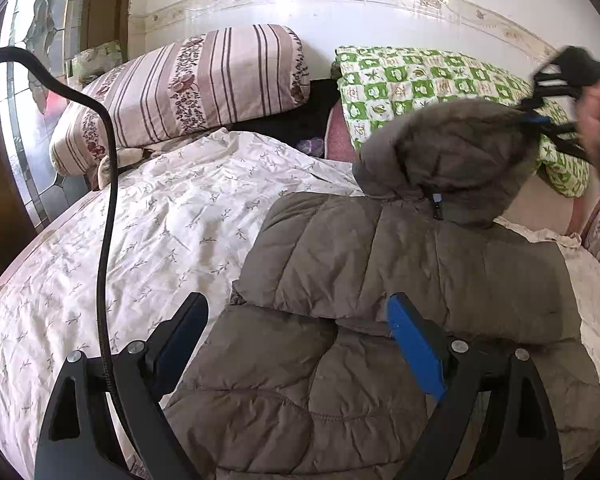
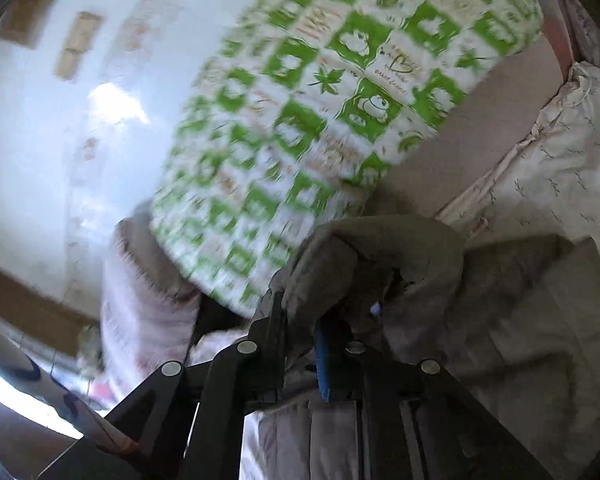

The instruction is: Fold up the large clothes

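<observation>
A grey-brown quilted jacket (image 1: 380, 320) lies folded on the bed, its hood (image 1: 452, 152) lifted at the far end. My left gripper (image 1: 296, 320) is open and empty, its fingers hovering over the jacket's near part. My right gripper (image 1: 540, 120) shows in the left wrist view at the far right, shut on the hood's edge and holding it up. In the right wrist view the right gripper (image 2: 304, 320) is shut on grey hood fabric (image 2: 380, 248), with the jacket body (image 2: 520, 340) below.
A white floral sheet (image 1: 160, 220) covers the bed. A striped pillow (image 1: 188, 88) and a green-checked pillow (image 1: 420, 80) lie at the head by the wall. A black cable (image 1: 108, 184) hangs at left. A window (image 1: 32, 80) is at far left.
</observation>
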